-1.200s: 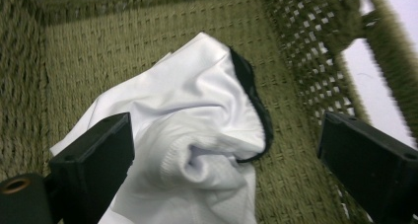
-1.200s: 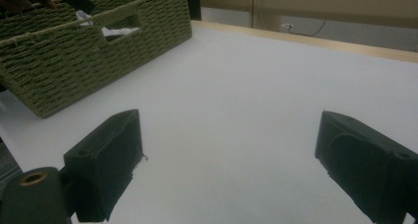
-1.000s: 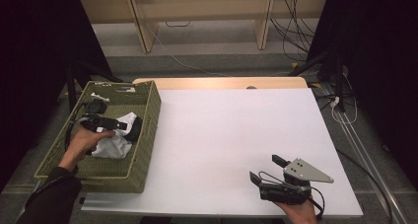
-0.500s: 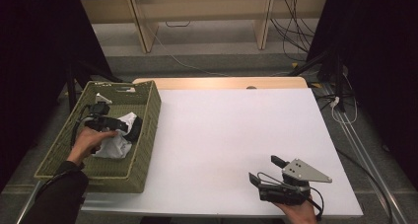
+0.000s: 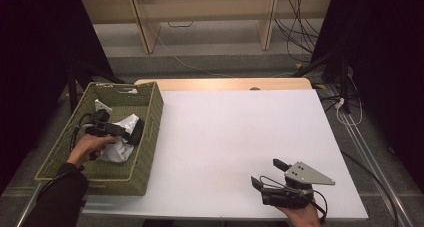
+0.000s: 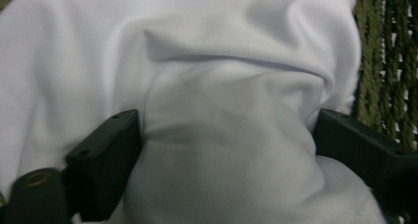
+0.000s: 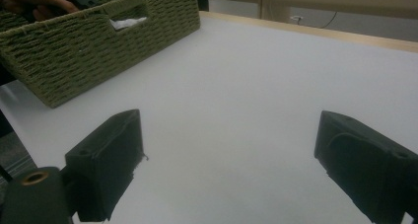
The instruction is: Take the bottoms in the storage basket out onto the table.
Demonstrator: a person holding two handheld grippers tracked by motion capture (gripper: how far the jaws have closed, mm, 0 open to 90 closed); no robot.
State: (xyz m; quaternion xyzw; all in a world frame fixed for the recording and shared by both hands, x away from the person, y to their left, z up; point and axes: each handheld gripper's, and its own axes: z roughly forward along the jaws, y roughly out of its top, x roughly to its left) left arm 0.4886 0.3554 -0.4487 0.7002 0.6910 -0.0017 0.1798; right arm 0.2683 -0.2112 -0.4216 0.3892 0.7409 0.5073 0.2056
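A crumpled white cloth [image 6: 231, 100] is lying inside the woven green basket [image 5: 150, 137] at the left edge of the white counter [image 5: 235, 137]. A fold of it is being bracketed by the fingers of the left gripper [image 6: 226, 155], which have just been closing and are both being touched by the fabric, though a firm pinch cannot be told. The right gripper [image 5: 272, 174] is being held low over the counter's near right corner, its fingers spread with nothing between them.
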